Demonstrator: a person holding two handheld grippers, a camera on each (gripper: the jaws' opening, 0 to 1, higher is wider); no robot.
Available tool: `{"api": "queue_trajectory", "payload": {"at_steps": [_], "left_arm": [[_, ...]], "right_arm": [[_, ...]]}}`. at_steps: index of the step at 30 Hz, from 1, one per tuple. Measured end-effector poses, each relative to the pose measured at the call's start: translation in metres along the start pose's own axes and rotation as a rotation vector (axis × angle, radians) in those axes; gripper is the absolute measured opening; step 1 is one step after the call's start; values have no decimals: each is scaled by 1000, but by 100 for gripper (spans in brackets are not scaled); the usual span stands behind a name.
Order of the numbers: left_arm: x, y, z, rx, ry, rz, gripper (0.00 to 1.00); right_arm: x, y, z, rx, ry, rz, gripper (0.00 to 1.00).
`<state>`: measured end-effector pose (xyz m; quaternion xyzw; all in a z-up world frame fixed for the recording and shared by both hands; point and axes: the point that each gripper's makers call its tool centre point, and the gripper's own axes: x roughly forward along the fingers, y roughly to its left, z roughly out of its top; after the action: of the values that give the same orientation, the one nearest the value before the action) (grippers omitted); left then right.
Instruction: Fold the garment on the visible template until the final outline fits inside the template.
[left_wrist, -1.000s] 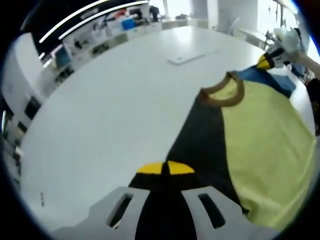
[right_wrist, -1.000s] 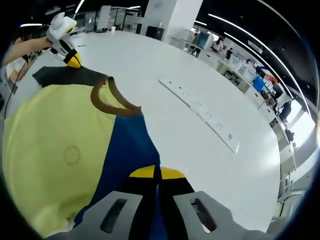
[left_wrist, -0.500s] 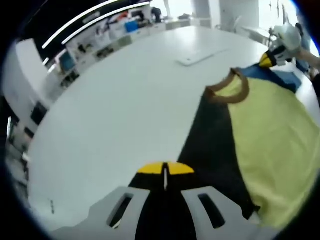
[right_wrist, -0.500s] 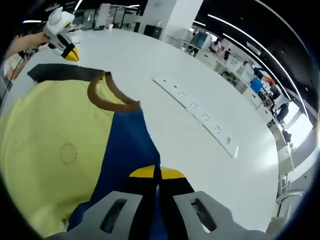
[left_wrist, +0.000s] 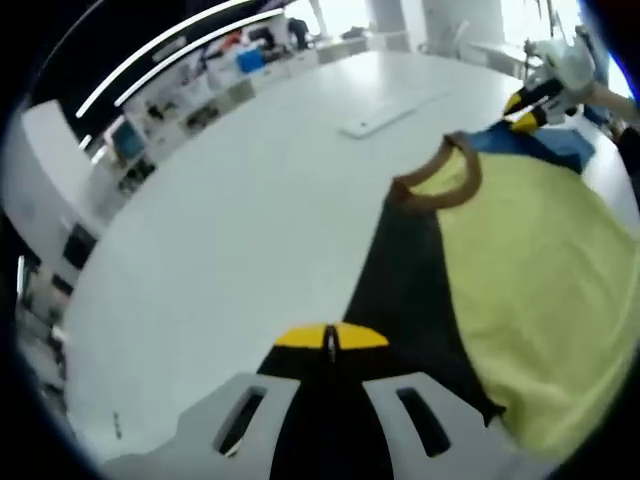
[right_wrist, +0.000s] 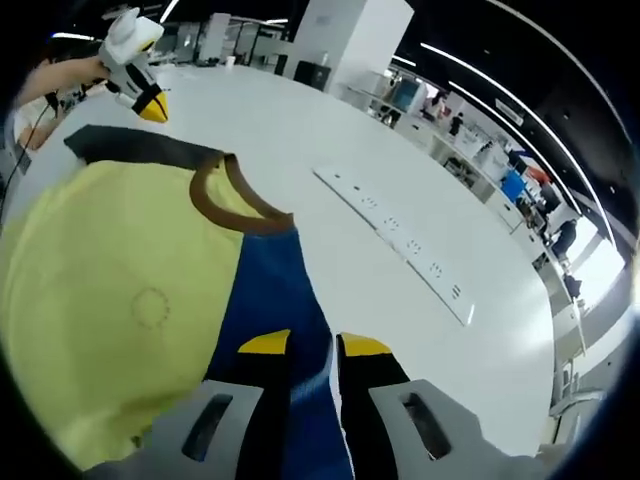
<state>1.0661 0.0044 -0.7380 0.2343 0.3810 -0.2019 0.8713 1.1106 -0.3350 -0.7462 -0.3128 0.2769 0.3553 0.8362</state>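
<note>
We see the yellow T-shirt with one black sleeve, one blue sleeve and a brown ribbed collar (left_wrist: 520, 260) lying spread flat on the wide white desk (left_wrist: 230, 200), front up, with no fold in it yet, so we judge the task barely begun. We cannot make out any template outline under it.

Our left hand-held gripper (left_wrist: 330, 338) sits low over the black sleeve (left_wrist: 400, 290), yellow-tipped jaws pressed together with the sleeve cloth at their tips; whether cloth is pinched we cannot tell.

Our right hand-held gripper (right_wrist: 311, 345) is over the blue sleeve (right_wrist: 270, 300), jaws parted with a clear gap showing blue cloth between them, holding nothing. A long white power strip (right_wrist: 395, 240) lies well apart from the shirt.
</note>
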Motion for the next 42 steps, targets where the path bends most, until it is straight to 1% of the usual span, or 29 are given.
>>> {"api": "queue_trajectory", "payload": {"at_steps": [3,5,6,8,11,14,21,27,30,32,35,42], "left_arm": [[-7,-6,6,7,-10,-9,0],[-11,-11,8,10,-16,-15,0],[-12,-14,9,14,-18,-22,0],[-18,-23,9,21,-23,-27,0],[-20,-28,10,24,-32,-37,0],[-24,-33,12,23,-38,-52,0],[-34,-42,17,30,-54,-68,0],[-40,-46,17,34,-57,-71,0],[-46,-49,16,34,-58,-74,0],[-52,-53,16,40,-67,-78,0],[-62,-62,18,48,-91,-90,0],[-78,-77,15,90,-109,-96,17]], "right_arm": [[-3,2,2,-7,-8,0,27],[-7,10,3,-1,-11,16,31],[-6,9,4,-1,-12,19,32],[-12,14,6,-9,-19,23,35],[-16,23,6,-12,-22,35,40],[-23,31,7,-20,-28,44,42],[-38,42,10,-6,-48,51,50],[-47,51,12,-6,-58,59,59],[-53,58,12,-5,-61,68,63],[-58,62,13,-1,-69,72,66],[-66,68,14,4,-78,76,67],[-83,81,12,12,-85,81,67]]}}
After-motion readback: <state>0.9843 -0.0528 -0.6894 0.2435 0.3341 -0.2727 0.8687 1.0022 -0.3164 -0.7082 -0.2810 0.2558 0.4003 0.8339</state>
